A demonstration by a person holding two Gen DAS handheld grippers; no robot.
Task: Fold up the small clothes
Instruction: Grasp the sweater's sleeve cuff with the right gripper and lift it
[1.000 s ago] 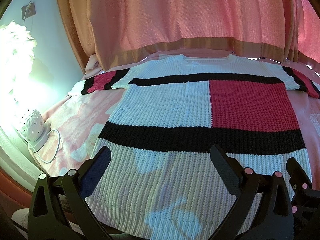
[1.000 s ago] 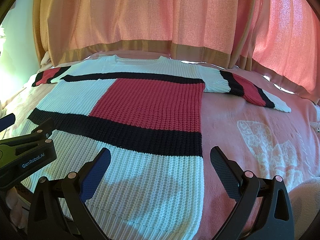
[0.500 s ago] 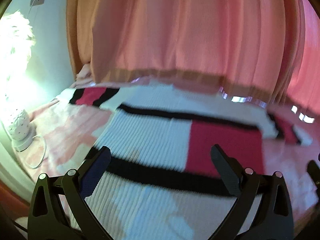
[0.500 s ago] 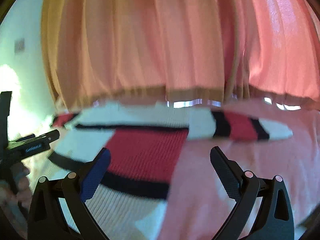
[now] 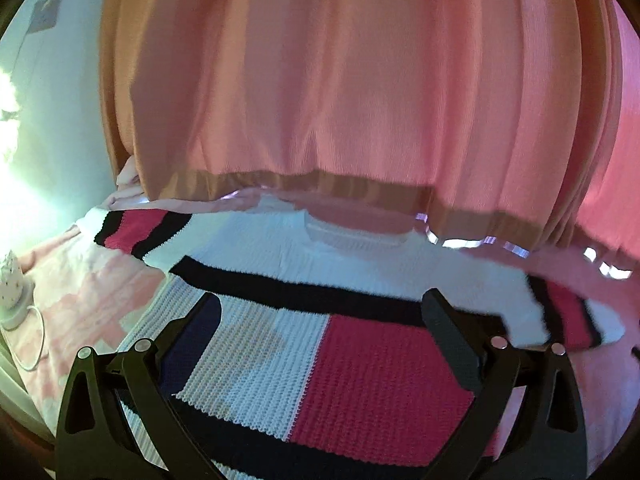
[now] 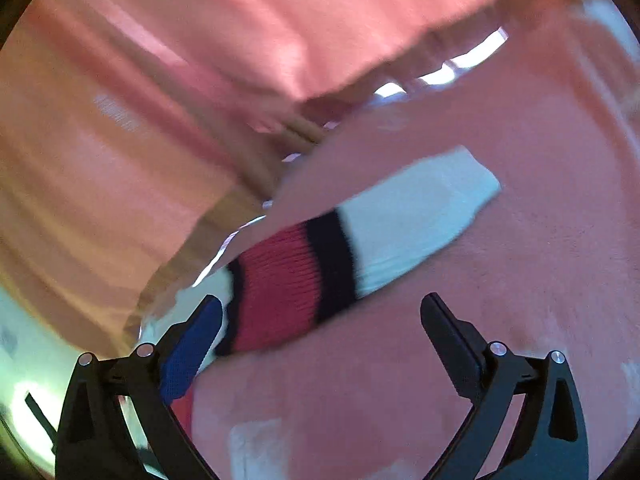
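A knitted sweater — white with black bands and a red block — lies spread flat, front up, on a bed covered by a pink patterned blanket. Its neckline points toward the salmon-coloured curtain that hangs along the far edge of the bed, and both sleeves extend outward to the sides.

Left wrist view: the left tool hangs above the chest of the sweater with its jaws spread wide and nothing between them; the white panel and the red block show in the gap. The far sleeve lies at upper left. A small white lamp with its cord sits at the left edge of the bed.

Right wrist view — blurred and tilted: the right tool is likewise released, jaws apart and empty, above the sweater's right sleeve. The sleeve lies flat on the blanket, its red and black bands nearest the blue-padded finger and its white cuff pointing away toward upper right.
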